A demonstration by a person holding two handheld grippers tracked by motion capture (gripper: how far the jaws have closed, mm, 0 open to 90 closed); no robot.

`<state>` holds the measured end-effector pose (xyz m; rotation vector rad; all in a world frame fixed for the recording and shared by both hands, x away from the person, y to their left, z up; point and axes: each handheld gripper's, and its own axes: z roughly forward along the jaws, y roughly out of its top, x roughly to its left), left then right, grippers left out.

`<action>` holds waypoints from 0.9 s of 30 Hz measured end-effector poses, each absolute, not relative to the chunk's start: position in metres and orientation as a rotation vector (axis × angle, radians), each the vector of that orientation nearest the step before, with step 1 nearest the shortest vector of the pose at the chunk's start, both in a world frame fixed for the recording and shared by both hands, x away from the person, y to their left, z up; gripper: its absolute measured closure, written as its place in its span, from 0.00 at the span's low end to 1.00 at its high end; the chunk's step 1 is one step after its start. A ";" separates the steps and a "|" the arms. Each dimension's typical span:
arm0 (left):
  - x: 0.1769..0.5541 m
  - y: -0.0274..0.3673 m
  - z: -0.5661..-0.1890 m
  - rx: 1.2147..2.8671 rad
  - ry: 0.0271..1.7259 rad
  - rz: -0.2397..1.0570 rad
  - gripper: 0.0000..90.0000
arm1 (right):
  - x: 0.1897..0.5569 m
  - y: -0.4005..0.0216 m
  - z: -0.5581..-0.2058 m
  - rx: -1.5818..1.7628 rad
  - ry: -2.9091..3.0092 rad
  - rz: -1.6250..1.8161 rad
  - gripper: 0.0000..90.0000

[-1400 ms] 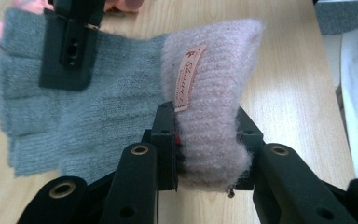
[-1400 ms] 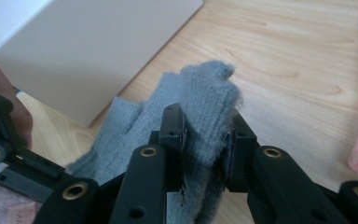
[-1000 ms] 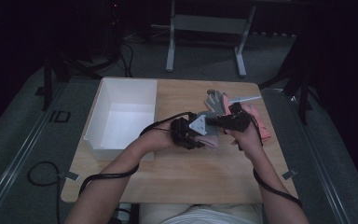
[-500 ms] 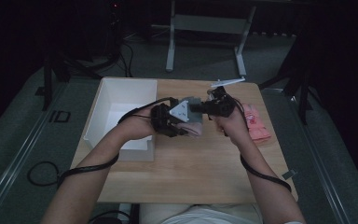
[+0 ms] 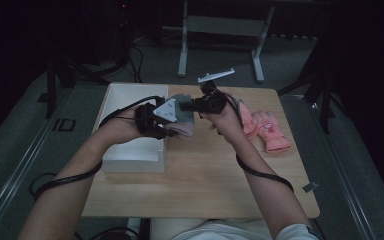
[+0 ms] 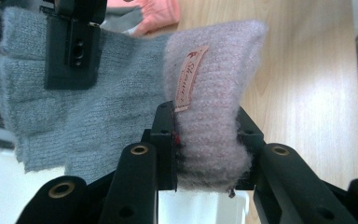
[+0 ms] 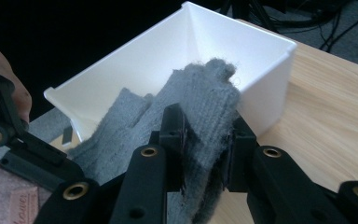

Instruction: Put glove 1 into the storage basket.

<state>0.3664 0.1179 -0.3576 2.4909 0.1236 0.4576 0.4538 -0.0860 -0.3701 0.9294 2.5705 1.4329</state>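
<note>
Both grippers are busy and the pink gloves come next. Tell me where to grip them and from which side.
Take the pink gloves by the cuffs at their near end, coming from above with the jaws across the cuff. They lie flat on the table, fingers pointing away toward the far edge, so the cuff is probably the thickest fold and it faces the person. The grey glove must be let go first.

Glove (image 5: pixel 182 107) between grippers, above box (image 5: pixel 130 150) right rim; mittens (image 5: pixel 265 127) lie right.

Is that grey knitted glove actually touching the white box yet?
Cannot tell. In the high view the grey glove hangs between both grippers beside the white box, but the box rim there is hidden, so neither contact nor gap shows.
</note>
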 end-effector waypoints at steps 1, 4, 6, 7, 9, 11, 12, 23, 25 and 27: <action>0.366 0.122 -0.358 2.490 0.131 0.460 0.76 | 0.455 -0.079 -0.369 0.921 2.576 1.431 0.82; 0.366 0.138 -0.361 2.497 0.162 0.459 0.76 | 0.457 -0.062 -0.370 0.904 2.590 1.439 0.82; 0.365 0.149 -0.363 2.506 0.182 0.453 0.76 | 0.458 -0.051 -0.371 0.890 2.599 1.440 0.82; 0.365 0.153 -0.364 2.507 0.188 0.453 0.76 | 0.458 -0.043 -0.373 0.889 2.611 1.438 0.82; 0.365 0.165 -0.368 2.515 0.216 0.442 0.76 | 0.460 -0.029 -0.378 0.890 2.624 1.439 0.82; 0.366 0.178 -0.372 2.525 0.239 0.437 0.76 | 0.461 -0.014 -0.383 0.892 2.639 1.441 0.82; 0.366 0.186 -0.376 2.529 0.251 0.424 0.76 | 0.461 -0.009 -0.384 0.892 2.642 1.440 0.82; 0.376 0.219 -0.414 2.552 0.229 0.393 0.75 | 0.471 0.037 -0.418 0.925 2.708 1.349 0.82; 0.377 0.219 -0.419 2.569 0.228 0.392 0.74 | 0.474 0.039 -0.423 0.944 2.723 1.334 0.82; 0.382 0.220 -0.425 2.582 0.226 0.366 0.74 | 0.476 0.042 -0.427 0.959 2.732 1.309 0.82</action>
